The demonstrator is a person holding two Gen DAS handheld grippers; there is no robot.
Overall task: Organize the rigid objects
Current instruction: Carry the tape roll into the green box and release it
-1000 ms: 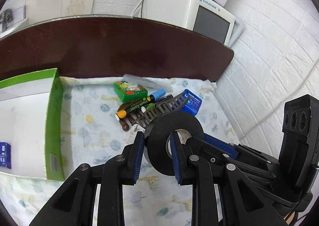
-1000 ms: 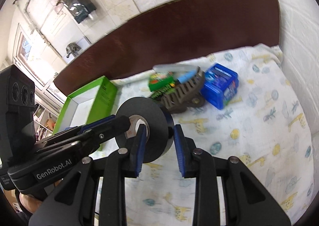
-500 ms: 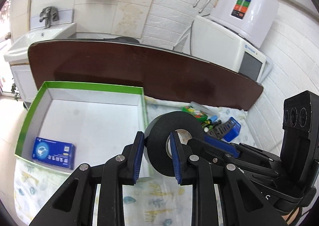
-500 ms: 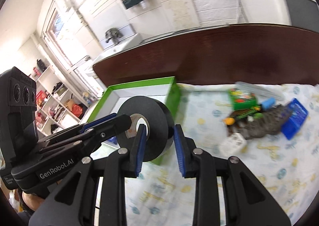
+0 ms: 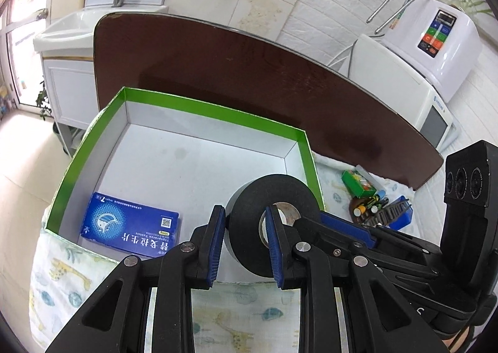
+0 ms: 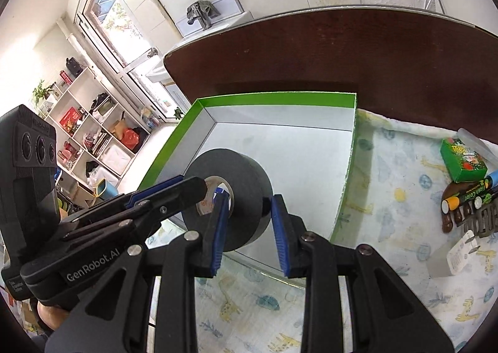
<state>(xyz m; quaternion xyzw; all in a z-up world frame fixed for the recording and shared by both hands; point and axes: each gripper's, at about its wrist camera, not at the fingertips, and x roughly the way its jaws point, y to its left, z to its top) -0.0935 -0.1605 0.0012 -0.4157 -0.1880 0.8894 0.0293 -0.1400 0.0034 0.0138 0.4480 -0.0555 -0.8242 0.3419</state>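
A black tape roll (image 5: 274, 191) (image 6: 242, 172) hangs over the near right part of the green-rimmed white box (image 5: 211, 107) (image 6: 274, 97). Both grippers hold it. My left gripper (image 5: 246, 244) is shut on the roll's left wall, with one blue pad inside the core. My right gripper (image 6: 250, 228) is shut on the roll from the other side. In the left wrist view, the right gripper (image 5: 298, 222) reaches in from the right. In the right wrist view, the left gripper (image 6: 199, 188) enters from the left. A blue medicine box (image 5: 130, 228) lies in the green box's near left corner.
On the giraffe-print cloth (image 6: 389, 172) to the right lies a pile: a small green box (image 6: 463, 163) (image 5: 358, 183), markers (image 6: 467, 197), a blue box (image 5: 401, 216) and a white item (image 6: 457, 256). A brown board (image 5: 249, 72) stands behind, with a white appliance (image 5: 404, 88) at the far right.
Both grippers have carried the tape roll leftward, from above the pile of small things to above the green box. The grip on the roll looks the same.
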